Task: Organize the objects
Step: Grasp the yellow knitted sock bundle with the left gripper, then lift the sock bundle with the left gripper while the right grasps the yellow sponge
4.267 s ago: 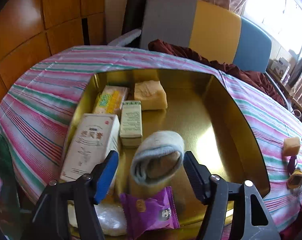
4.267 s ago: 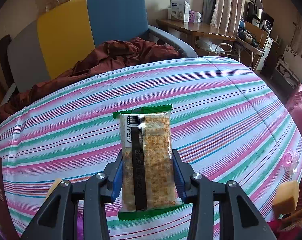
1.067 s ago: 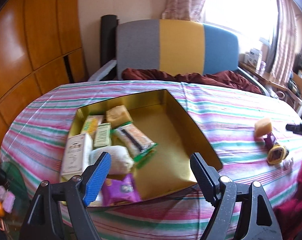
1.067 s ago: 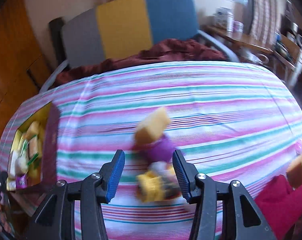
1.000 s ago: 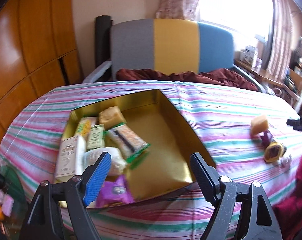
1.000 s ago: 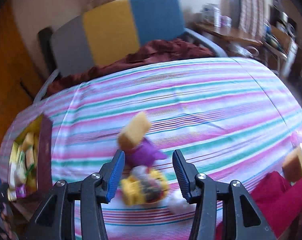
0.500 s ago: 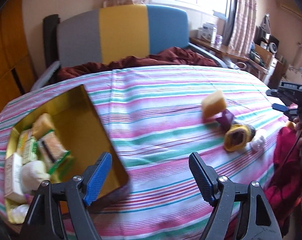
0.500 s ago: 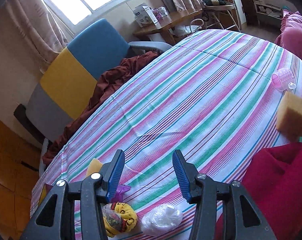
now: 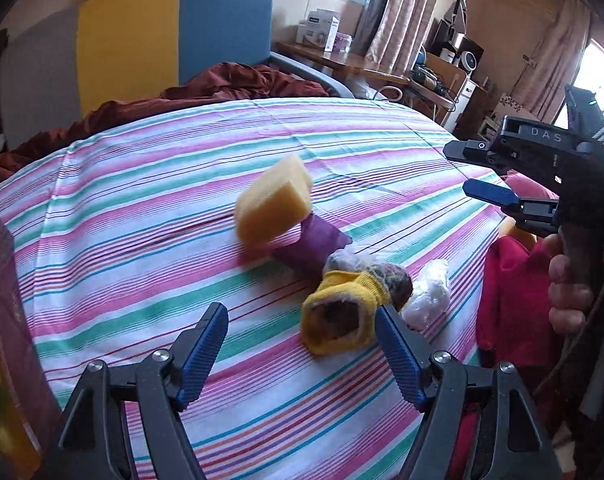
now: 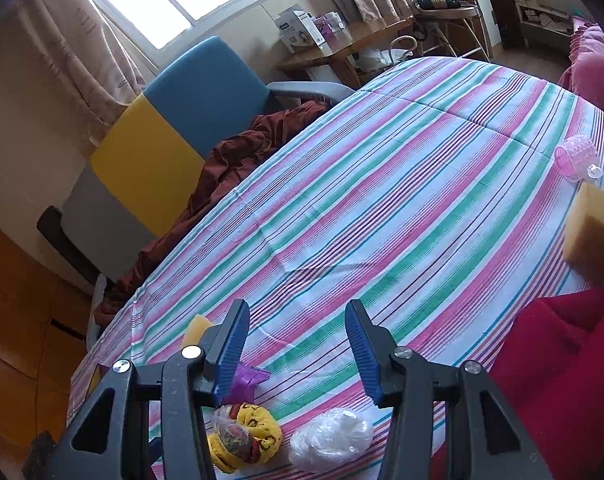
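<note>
Over the striped tablecloth (image 9: 142, 184) now, away from the gold box of a second ago: left gripper (image 9: 302, 354) empty, jaws apart, lined up on the rolled yellow sock (image 9: 342, 312), not touching. Beside the sock: purple packet (image 9: 314, 244), leaning sponge block (image 9: 272, 206), white plastic wad (image 9: 428, 292). Means one delivery finished, next pickup likely the sock. Right gripper (image 10: 298, 350) also empty, jaws apart, off to the side. Shown only by the right wrist view: a second sponge (image 10: 594, 236) and pink roller (image 10: 576, 156) at the far edge, well apart from the cluster.
</note>
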`<state>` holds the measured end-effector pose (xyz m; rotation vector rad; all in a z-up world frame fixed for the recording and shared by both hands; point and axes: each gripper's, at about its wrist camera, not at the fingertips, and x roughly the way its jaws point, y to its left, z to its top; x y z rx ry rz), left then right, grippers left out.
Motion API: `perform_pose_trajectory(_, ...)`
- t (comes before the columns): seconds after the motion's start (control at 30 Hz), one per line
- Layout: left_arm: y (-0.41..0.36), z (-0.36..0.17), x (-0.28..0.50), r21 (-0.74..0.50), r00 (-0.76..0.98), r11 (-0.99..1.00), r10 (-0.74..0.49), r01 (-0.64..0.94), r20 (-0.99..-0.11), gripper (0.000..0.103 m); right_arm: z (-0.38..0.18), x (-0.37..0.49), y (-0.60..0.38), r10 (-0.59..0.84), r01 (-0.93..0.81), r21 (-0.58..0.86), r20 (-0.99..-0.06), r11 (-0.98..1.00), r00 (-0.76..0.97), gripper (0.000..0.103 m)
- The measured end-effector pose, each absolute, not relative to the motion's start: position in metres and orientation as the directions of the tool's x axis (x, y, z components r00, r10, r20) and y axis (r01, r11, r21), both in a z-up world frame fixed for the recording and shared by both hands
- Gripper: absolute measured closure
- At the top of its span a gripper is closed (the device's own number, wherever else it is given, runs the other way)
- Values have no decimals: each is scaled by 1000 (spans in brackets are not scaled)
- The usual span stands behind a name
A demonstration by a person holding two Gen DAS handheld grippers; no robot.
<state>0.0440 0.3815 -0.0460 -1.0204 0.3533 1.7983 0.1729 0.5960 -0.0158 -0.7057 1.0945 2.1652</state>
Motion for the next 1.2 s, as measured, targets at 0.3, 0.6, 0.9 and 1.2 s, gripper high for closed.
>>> perform_pose_trajectory(0.3, 439, -73, 50, -234, -68, -409, 601, -882, -796, 22, -18, 171, 598, 251, -700, 525, -683, -484, -686, 53)
perform_pose_trajectory(0.6, 409, -76, 63, -257, -31, -351, 640, -900, -768, 70, -21, 172, 600, 225, -700, 538, -694, -470, -684, 53)
perform_pose_trajectory(0.9, 310, -82, 54, 2, -325, -480, 591, -877, -738, 69, -28, 160, 599, 172, -724, 493, -757, -483, -630, 53)
perform_pose_trajectory(1.2, 303, -95, 47, -74, -288, -486, 625, -871, -726, 70, -24, 109, 562, 129, -638, 312, -827, -704, -547, 53)
